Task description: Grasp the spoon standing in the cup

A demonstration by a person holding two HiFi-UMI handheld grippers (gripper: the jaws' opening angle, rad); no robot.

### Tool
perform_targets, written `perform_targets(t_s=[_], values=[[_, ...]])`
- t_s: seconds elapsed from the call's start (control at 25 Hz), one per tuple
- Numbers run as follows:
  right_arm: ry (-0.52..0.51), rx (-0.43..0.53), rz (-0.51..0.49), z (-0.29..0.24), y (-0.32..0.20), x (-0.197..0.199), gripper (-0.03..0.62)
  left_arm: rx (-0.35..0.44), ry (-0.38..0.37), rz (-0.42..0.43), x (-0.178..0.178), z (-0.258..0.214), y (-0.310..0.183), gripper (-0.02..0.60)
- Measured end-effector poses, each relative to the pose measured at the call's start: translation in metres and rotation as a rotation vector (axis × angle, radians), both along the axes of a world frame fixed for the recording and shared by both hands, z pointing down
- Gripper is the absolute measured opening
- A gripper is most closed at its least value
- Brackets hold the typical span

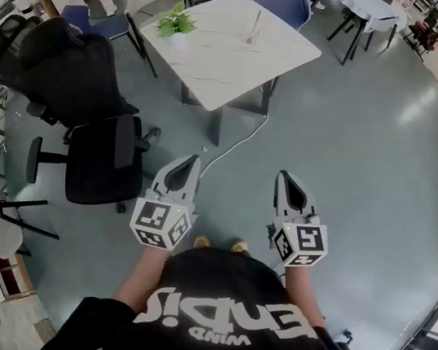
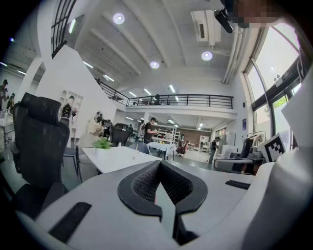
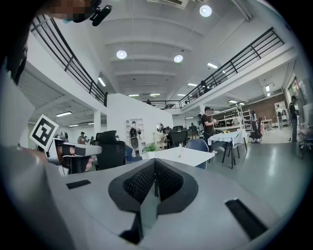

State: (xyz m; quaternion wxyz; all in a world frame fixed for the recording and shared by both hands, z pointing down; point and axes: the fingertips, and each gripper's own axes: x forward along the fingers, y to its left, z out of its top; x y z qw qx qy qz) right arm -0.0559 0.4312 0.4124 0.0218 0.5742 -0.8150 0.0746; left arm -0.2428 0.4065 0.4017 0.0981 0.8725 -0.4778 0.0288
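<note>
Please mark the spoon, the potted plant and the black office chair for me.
spoon (image 1: 255, 24), head view, on its upright handle.
potted plant (image 1: 176, 21), head view, on its green leaves.
black office chair (image 1: 67, 68), head view, on its backrest.

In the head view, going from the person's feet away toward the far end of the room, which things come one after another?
Shoes → cable on the floor → white table → cup with the spoon → blue chair.
</note>
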Motion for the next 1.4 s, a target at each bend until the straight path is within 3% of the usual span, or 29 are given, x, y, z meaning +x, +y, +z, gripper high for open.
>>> perform_targets(t_s=[0.24,0.92,1.4], values=[[-0.038,0.002,-0.045,0.001,0.003,0.004,0.012,0.002,0.000,0.000,0.010,-0.002,-0.002,0.011],[-0.041,-0.017,-0.087,0.019,-0.003,0.066,0.012,0.021,0.000,-0.063,0.067,0.006,0.000,0.011],[-0.063,-0.021,-0.055,0.037,-0.055,0.094,0.012,0.021,-0.007,-0.029,0.100,0.021,-0.063,0.011]])
